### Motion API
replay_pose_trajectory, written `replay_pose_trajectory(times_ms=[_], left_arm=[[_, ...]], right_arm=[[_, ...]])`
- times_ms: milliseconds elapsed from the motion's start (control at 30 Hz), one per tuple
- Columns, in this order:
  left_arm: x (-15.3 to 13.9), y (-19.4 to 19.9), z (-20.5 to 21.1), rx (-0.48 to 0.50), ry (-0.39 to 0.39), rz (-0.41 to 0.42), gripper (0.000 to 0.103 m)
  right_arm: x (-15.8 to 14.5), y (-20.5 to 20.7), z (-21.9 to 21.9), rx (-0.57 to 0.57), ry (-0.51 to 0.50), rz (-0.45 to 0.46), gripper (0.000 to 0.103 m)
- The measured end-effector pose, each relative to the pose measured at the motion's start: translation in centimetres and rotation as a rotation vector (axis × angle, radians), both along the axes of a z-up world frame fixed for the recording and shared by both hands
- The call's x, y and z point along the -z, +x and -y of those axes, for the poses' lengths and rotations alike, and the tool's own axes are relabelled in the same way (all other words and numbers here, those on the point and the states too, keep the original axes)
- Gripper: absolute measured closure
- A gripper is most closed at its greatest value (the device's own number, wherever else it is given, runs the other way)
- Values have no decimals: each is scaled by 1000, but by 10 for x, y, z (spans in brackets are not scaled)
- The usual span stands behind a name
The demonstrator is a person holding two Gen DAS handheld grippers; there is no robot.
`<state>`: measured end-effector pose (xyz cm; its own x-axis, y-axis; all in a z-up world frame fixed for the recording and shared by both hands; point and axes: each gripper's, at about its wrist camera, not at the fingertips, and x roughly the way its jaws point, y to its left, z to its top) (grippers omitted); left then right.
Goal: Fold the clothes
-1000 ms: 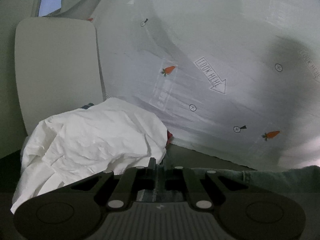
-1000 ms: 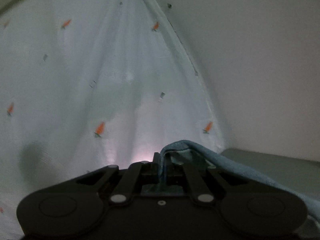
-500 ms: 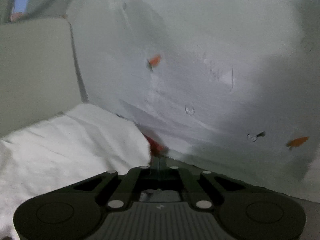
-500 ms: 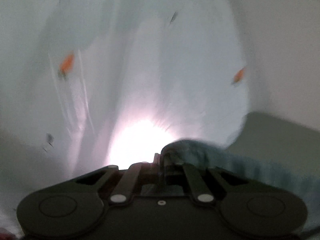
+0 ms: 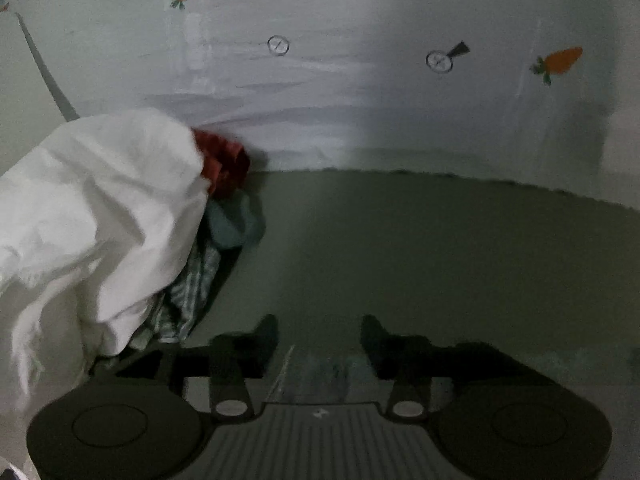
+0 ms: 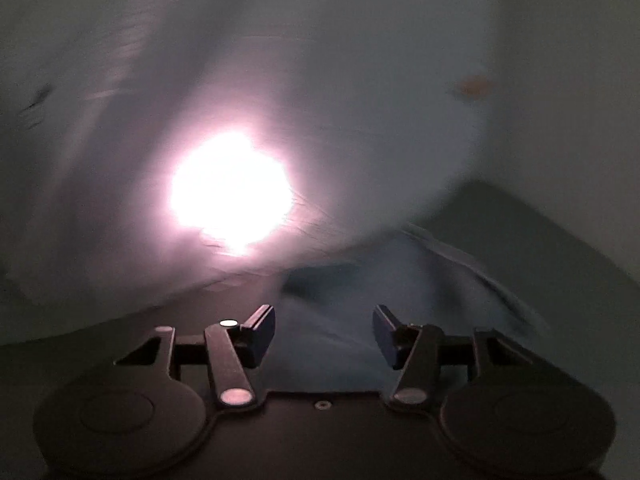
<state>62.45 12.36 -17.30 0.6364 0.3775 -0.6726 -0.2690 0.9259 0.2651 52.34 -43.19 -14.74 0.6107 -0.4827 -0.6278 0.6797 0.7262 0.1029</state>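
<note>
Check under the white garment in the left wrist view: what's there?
Under the white garment, three pieces poke out at its right edge: a red cloth, a teal one and a striped one. The rest of the pile is covered.

Carrot-print backdrop sheet (image 5: pixel 360 100) hung behind grey worktop (image 5: pixel 420 248); bright light glare (image 6: pixel 230 196) through sheet, right view.

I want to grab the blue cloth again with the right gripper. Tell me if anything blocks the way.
Nothing visible does. The right gripper is open, and the blue cloth lies directly beyond its fingers. The view is blurred, so small obstacles could be missed.
</note>
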Motion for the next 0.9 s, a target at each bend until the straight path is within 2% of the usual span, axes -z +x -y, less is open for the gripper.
replay_pose_trajectory(times_ms=[33,67,167,267,333,467,500,533,567,600,633,667,733,833,867,900], left_arm=[[1,-3,-3,1,8,-4,35],[3,-5,-5,1,18,-10,33],[9,-6,-15,-5,52,-39,26],[13,-2,-25,-15,28,-51,20],[15,1,-31,-19,-31,-59,19],[17,10,-40,-34,-88,-76,18],[17,11,-41,-33,-89,-77,17],[18,11,-41,-29,-90,-77,16],[19,12,-42,-25,-91,-77,15],[19,12,-42,-21,-92,-78,15],[20,12,-43,-19,-98,-79,15],[19,13,-46,-23,-122,-82,14],[18,14,-54,-32,-175,-90,14],[21,13,-67,-34,-323,-109,15],[23,12,-68,-26,-366,-114,15],[27,12,-67,-16,-392,-128,15]], right_arm=[[2,-15,4,39,5,-5,45],[6,-28,12,89,33,-1,45],[27,-59,56,286,242,72,43],[49,-74,69,340,384,163,42],[59,-65,74,335,420,177,36],[65,-53,78,346,457,176,36],[65,-52,82,345,453,176,41],[65,-51,85,343,449,175,58],[62,-51,89,339,452,176,69],[55,-55,96,331,467,181,95],[47,-59,101,323,474,188,98],[35,-64,103,317,446,198,99],[2,-79,103,302,311,209,99],[-42,-106,104,356,111,187,99],[-50,-115,106,384,71,172,99],[-45,-123,111,417,85,150,99]])
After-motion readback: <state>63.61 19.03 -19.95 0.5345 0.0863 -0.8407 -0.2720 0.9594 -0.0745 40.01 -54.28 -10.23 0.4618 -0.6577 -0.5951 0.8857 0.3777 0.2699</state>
